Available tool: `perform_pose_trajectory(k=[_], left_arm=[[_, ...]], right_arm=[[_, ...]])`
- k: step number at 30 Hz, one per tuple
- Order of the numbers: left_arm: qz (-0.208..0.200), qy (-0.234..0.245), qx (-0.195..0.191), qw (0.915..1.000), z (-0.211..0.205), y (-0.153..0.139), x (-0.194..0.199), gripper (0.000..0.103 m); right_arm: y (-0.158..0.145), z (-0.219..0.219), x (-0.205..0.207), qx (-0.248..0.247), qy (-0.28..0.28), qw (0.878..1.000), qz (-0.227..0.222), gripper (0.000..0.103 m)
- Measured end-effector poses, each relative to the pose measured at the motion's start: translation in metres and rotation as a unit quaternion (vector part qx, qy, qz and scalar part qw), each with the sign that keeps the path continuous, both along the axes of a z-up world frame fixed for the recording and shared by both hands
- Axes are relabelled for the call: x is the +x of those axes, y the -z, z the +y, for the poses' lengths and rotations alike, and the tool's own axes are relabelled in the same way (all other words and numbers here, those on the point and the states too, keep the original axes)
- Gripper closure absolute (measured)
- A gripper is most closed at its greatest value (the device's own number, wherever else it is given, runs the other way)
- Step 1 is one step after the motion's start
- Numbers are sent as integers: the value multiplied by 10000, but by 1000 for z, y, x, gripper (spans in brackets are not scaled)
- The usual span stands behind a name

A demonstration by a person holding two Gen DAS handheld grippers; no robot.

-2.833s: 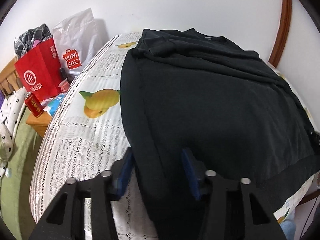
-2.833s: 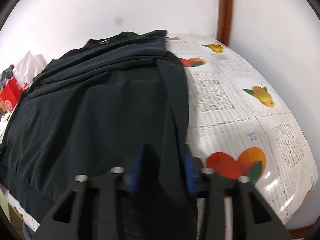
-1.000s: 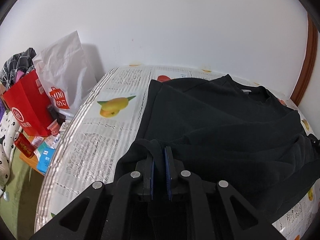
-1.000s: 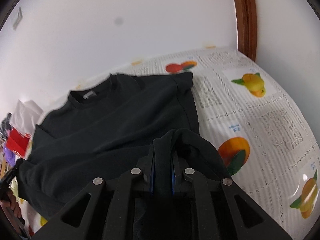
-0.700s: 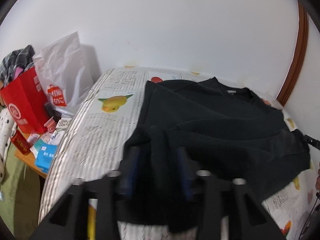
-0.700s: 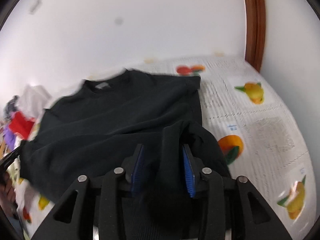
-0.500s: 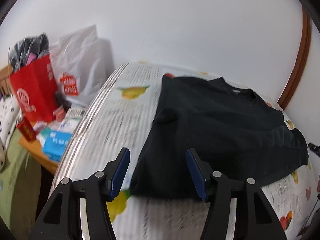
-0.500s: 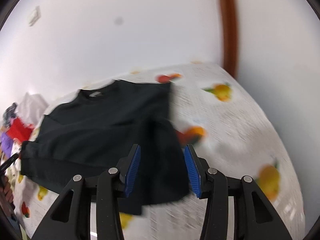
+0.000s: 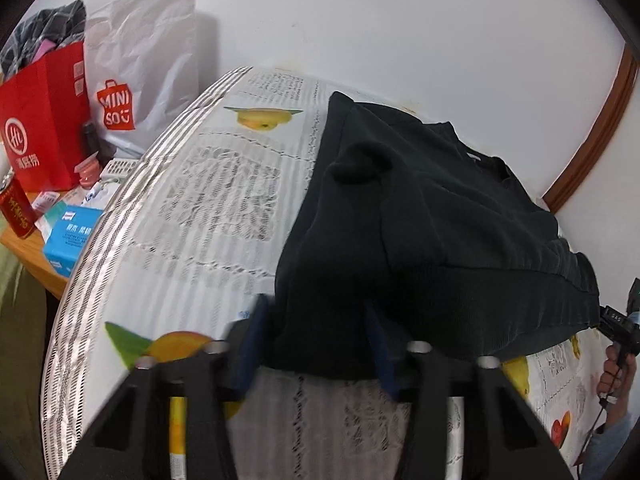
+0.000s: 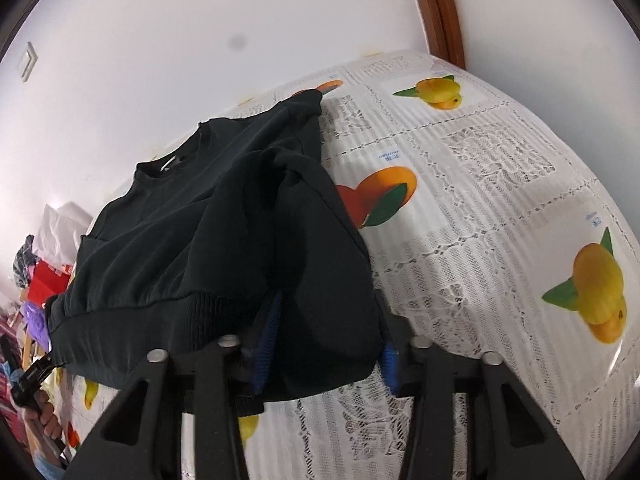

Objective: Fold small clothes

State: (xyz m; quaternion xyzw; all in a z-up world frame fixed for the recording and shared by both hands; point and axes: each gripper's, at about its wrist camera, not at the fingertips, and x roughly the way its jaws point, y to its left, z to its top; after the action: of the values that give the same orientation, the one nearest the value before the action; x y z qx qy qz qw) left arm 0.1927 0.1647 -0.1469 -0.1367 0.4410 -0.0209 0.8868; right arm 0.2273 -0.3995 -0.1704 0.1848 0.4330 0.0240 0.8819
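- Black sweatshirt [image 9: 432, 216] lies folded on the table [image 9: 208, 208], which is covered in a white lace-and-fruit print cloth; its ribbed hem faces the cameras and its collar points toward the white wall [image 9: 360, 20].
- Left claw [image 9: 316, 344] sits at the near left corner of the sweatshirt. Its blue pads [image 9: 250, 344] stand apart on either side of the hem corner; the jaws have just been closing in, with the fabric between them, but the frame is blurred here, so whether the pads press the cloth I cannot tell for sure — they look released.
- Right claw [image 10: 326, 344] sits at the near right corner, seen in the right wrist view. The folded corner of the sweatshirt [image 10: 224, 232] bulges between its blue pads [image 10: 266, 344]; these jaws have also just been narrowing, and a gap seems to remain on either side.
- Beyond the table's left edge stand a red paper bag [image 9: 44, 128], a white Miniso bag [image 9: 144, 64], a red can [image 9: 16, 210] and a blue box [image 9: 68, 240].
- A hand [image 9: 618, 372] grips the other handle at the far right of the left wrist view.
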Motion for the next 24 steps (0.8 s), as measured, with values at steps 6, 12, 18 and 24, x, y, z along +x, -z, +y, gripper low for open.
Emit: perform_pose_trajectory(k=[6, 12, 18, 24], left_arm=[[-71, 18, 176, 9998, -8, -9, -14, 89], [-61, 184, 136, 9997, -12, -15, -57, 89], [-101, 381, 400, 9984, -33, -17, -100, 89], [-23, 528, 618, 9967, -46, -16, -119, 87]], right_arm=[[-12, 9, -22, -206, -181, 9995, -128, 83], [-16, -1, -59, -180, -246, 9995, -112, 83], [-16, -11, -112, -375, -253, 9989, -129, 83], [-16, -15, -141, -673, -121, 9977, -22, 81]])
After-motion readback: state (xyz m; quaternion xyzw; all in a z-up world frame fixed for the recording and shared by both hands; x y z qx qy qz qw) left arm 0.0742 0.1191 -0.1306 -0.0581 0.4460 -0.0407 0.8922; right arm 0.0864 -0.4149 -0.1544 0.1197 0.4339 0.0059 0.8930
